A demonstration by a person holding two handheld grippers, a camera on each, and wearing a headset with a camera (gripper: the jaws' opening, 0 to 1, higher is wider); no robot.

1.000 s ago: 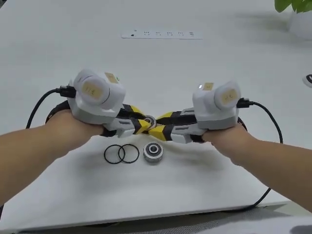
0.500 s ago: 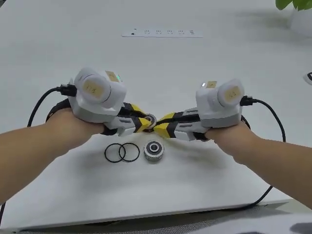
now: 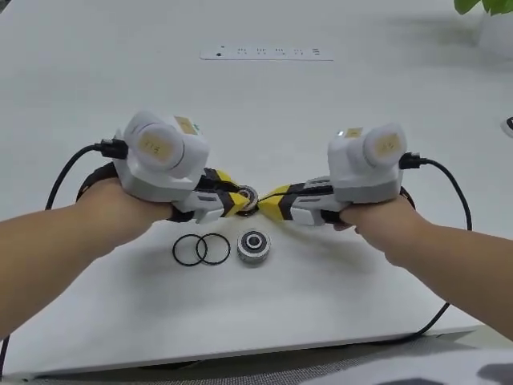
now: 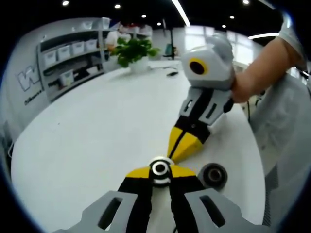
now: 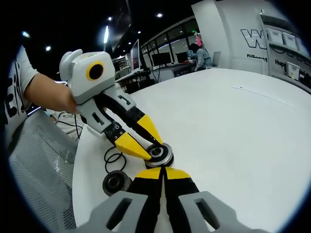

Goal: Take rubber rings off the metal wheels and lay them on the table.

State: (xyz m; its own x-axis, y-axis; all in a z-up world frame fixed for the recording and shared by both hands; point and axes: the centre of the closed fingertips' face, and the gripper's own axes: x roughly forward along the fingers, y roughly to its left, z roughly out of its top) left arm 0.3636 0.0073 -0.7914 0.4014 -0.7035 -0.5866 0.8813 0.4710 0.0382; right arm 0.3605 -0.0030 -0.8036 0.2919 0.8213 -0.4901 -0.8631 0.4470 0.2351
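Clamping a small silver metal wheel (image 4: 160, 168) between its yellow tips, the left tool (image 3: 234, 204) holds it a little above the white bench (image 3: 321, 88), at the middle of the head view. The right tool (image 3: 269, 208) points at the wheel from the opposite side, its jaws pressed together with nothing seen between them. Its tips are touching or just beside the wheel's rim; I cannot tell which. Nearer the person, two thin black rubber rings (image 3: 200, 250) lie overlapping on the bench. Just right of them a second metal wheel (image 3: 253, 246) lies flat, a dark band around it.
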